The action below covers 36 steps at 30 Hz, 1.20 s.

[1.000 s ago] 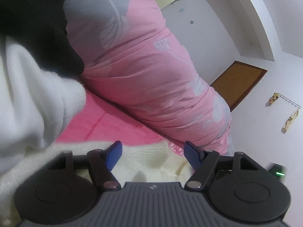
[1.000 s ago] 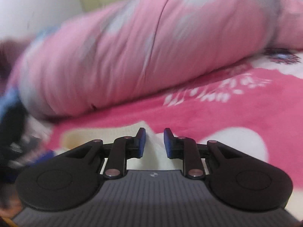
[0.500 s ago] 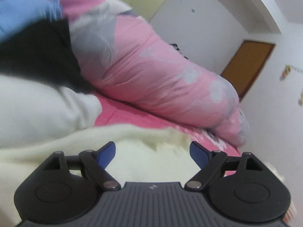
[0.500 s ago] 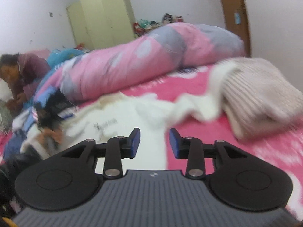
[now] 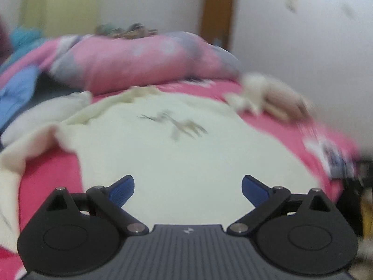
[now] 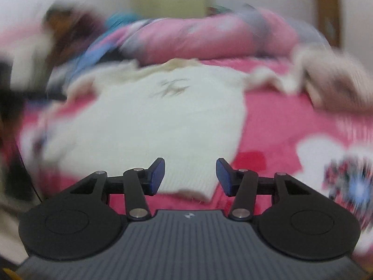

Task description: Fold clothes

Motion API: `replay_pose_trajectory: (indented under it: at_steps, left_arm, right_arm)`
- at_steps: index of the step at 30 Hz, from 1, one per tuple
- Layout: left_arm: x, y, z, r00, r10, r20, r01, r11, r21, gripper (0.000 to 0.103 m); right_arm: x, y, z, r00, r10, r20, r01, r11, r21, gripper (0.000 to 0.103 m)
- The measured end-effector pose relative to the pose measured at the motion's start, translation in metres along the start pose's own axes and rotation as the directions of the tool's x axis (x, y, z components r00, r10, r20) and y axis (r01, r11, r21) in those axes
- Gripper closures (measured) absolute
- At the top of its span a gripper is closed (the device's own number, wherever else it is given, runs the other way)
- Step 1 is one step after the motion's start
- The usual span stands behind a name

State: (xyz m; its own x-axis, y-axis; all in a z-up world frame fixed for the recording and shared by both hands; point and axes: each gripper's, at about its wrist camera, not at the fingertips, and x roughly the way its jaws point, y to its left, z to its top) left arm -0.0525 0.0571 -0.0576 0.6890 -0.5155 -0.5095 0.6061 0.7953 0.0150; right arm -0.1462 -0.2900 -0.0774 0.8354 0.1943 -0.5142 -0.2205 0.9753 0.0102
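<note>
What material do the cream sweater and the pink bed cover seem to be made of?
The cream sweater looks like soft knit, probably wool or acrylic: its hem shows fine ribbing and a fuzzy edge. The pink bed cover looks like plush fleece, matte with a printed flower pattern; blur leaves this uncertain.

Soft indoor light, heavy motion blur

- The cream sweater (image 6: 149, 126) is a soft matt knit, with a ribbed hem at 6 o'clock.
- The pink bed cover (image 6: 275, 121) looks like plush, fleecy cloth.
- The rolled quilt (image 5: 139, 63) at 12 o'clock is smooth cotton-like fabric.
- The beige folded garment (image 6: 335, 79) at 2 o'clock is coarse ribbed knit.
- The door frame (image 5: 218, 9) looks like wood.
</note>
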Motion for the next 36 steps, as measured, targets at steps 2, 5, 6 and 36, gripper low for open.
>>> replay_pose_trajectory:
  at_steps: [2,5,6,36]
  left_arm:
    - [-0.007,-0.027,-0.02,1.0,-0.01,0.011,0.009,0.995,0.099,0.002]
    - [0.001,-0.063,-0.044,0.999,0.031,-0.039,-0.022,0.976,0.216,0.002]
    - [0.005,-0.073,-0.052,0.997,0.064,-0.05,-0.049,0.967,0.25,0.003]
    - [0.009,-0.074,-0.058,0.994,0.066,-0.085,-0.058,0.994,0.096,0.028]
  right_arm:
    - [0.006,0.023,-0.007,0.999,-0.024,-0.026,0.019,0.981,-0.195,0.055]
    - [0.02,0.04,-0.015,0.994,-0.088,-0.072,0.054,0.922,-0.384,0.055]
    - [0.024,0.045,-0.018,0.991,-0.111,-0.078,0.066,0.896,-0.438,0.055]
    - [0.038,0.032,-0.007,0.995,-0.096,-0.04,0.062,0.86,-0.506,0.074]
